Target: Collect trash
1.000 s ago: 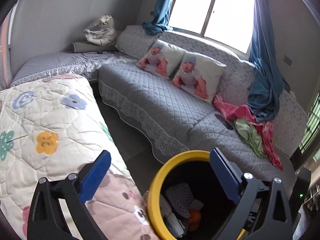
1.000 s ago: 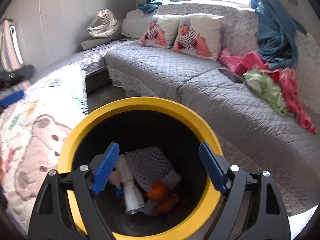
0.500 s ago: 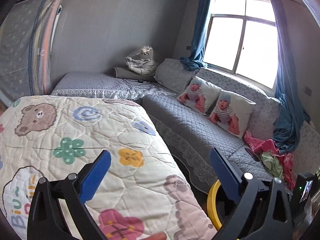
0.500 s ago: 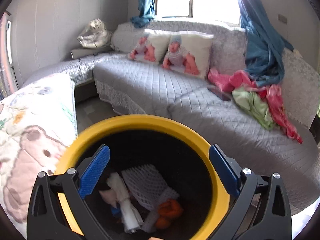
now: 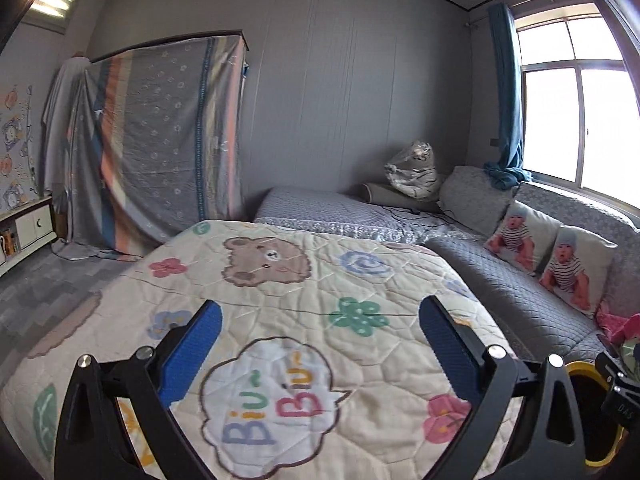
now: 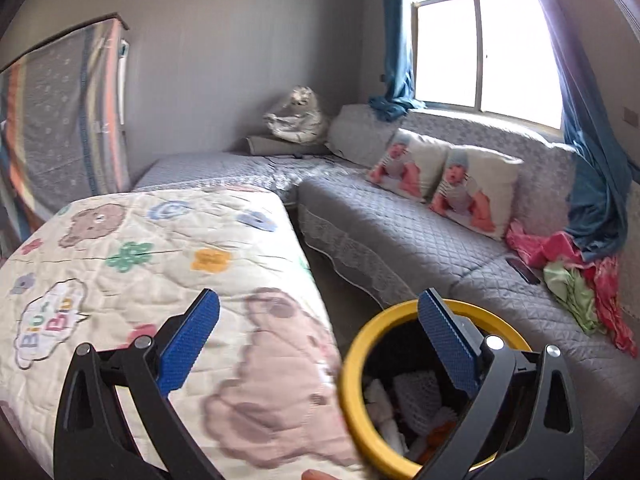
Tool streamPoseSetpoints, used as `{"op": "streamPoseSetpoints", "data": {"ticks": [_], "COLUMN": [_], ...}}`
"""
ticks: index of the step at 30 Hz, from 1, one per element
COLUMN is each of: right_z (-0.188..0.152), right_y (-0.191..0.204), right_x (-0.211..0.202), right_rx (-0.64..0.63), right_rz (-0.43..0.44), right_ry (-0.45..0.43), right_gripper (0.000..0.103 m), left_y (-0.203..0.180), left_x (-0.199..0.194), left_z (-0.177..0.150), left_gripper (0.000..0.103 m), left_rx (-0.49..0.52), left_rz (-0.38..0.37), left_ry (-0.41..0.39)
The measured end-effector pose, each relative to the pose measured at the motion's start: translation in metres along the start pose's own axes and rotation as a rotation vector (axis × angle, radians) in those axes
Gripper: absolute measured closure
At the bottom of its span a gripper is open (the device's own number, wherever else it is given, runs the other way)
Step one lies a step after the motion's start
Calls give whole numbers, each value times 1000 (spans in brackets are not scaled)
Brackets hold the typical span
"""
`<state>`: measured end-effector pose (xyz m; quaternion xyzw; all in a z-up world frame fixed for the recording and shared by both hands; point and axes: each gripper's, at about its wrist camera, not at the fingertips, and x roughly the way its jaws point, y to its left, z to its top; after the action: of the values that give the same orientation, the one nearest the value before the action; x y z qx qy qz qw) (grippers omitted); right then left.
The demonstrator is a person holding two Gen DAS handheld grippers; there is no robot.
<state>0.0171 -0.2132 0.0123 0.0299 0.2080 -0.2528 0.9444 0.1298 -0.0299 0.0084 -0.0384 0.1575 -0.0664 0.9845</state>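
Note:
A black trash bin with a yellow rim stands on the floor beside the quilt-covered table; white foam netting and orange scraps lie inside. A sliver of its rim shows in the left wrist view. My right gripper is open and empty, above the quilt's edge and the bin's left side. My left gripper is open and empty, above the cartoon quilt.
A grey quilted corner sofa holds two baby-print cushions, pink and green clothes and a dark phone. A crumpled plastic bag sits in the corner. A cloth-draped wardrobe stands at the back left.
Both grippers have lifted and swung left, away from the bin. The bin slid to the right edge of both views and the quilt now fills the foreground. Both stayed open.

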Motion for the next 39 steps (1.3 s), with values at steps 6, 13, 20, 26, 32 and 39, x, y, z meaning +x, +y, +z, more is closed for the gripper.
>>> {"op": "streamPoseSetpoints", "data": {"ticks": [6, 13, 20, 26, 32, 39], "right_z": [3, -2, -16, -19, -21, -24], "right_y": [50, 72, 79, 82, 82, 83], "right_x": [-34, -51, -60, -61, -59, -56], "right_rx": [-30, -39, -68, -73, -69, -74], "right_rz": [68, 90, 80, 78, 84, 93], "right_ry": [-72, -87, -117, -126, -115, -98], "right_gripper": [8, 8, 8, 8, 8, 8], "left_y": [30, 38, 25, 21, 19, 17], "left_x": [-35, -67, -78, -79, -81, -81], "left_z": [-20, -30, -33, -32, -31, -32], "left_gripper": [8, 8, 8, 8, 8, 8], "left_rx": [42, 31, 37, 17, 24, 30], "left_rz": [121, 136, 101, 87, 94, 94], "left_ry": [-23, -17, -23, -24, -35, -38]}}
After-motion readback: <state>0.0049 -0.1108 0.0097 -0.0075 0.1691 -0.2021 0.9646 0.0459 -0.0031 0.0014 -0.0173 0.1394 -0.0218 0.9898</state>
